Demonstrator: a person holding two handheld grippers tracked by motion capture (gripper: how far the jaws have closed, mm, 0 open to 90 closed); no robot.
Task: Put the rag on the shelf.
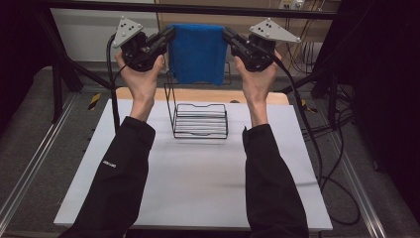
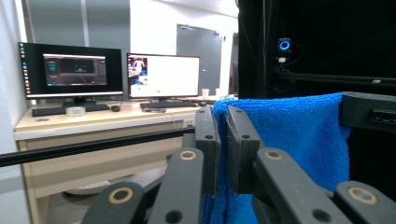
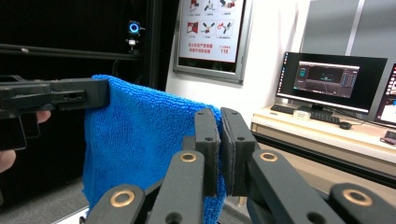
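Note:
A blue towel point(image 1: 197, 52) hangs stretched between both grippers, high above the back of the table. My left gripper point(image 1: 168, 35) is shut on the towel's top left corner, and my right gripper point(image 1: 227, 34) is shut on its top right corner. In the left gripper view the jaws pinch the blue towel point(image 2: 289, 135) edge at my left gripper point(image 2: 223, 119). The right gripper view shows the blue towel point(image 3: 140, 140) draped down left of my right gripper point(image 3: 219, 122), with the other gripper's jaw holding the far corner. A black wire rack point(image 1: 200, 119) stands on the table below the towel.
The white table top point(image 1: 198, 173) spreads under both forearms, with a wooden board point(image 1: 257, 96) behind the rack. A black frame bar point(image 1: 198, 7) runs across the back. Cables point(image 1: 317, 148) trail down the right side. Desks with monitors point(image 2: 74, 70) stand beyond.

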